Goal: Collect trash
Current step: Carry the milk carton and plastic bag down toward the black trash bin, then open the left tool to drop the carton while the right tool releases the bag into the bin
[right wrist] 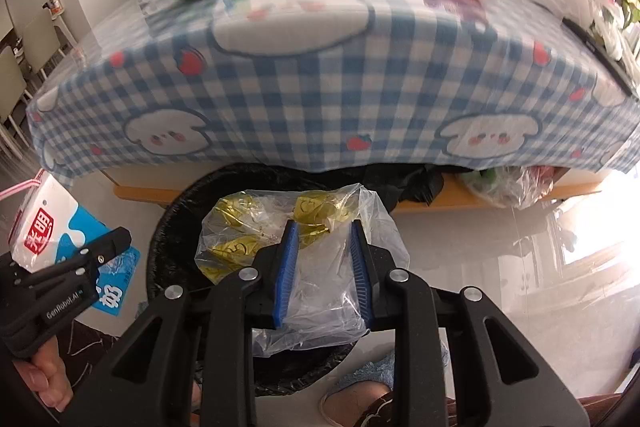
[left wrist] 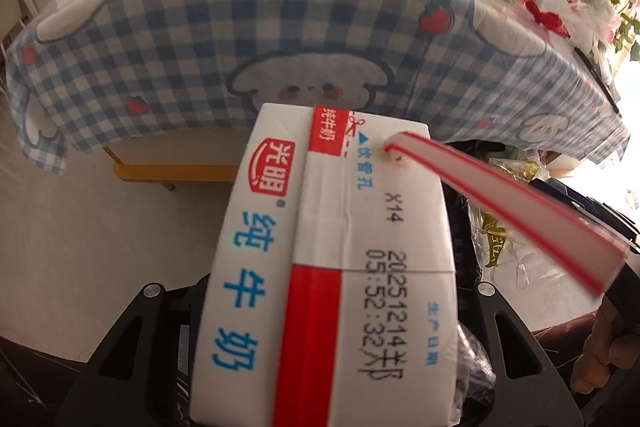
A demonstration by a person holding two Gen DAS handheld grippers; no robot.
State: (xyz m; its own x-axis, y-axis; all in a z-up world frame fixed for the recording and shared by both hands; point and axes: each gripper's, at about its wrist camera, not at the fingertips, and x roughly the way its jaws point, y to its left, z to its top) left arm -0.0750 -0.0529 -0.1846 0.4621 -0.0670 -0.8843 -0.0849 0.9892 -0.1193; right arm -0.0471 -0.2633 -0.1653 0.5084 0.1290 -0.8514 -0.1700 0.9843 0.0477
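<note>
milk carton (left wrist: pixel 328 267) fills the left wrist view: a white box with blue chinese lettering down one side, a red logo near the top, a red band along its middle seam and a black printed date code. a red-and-white striped straw (left wrist: pixel 508 211) sticks out of its hole and slants to the right. the left hand-held gripper (right wrist: pixel 108 247) is clamped on this carton, seen from the right wrist camera at the lower left, beside the bin. the right hand-held gripper (right wrist: pixel 324 263), with blue pads (right wrist: pixel 286 271), is clamped on a clear plastic bag (right wrist: pixel 300 227) holding crumpled gold foil wrappers. the bag hangs over a black-lined trash bin (right wrist: pixel 168 227) on the pale floor (right wrist: pixel 520 267). behind stands the tabletop (right wrist: pixel 320 67) under a blue checked cloth with cartoon faces, cluttered with boxes and bags at the far edge.
</note>
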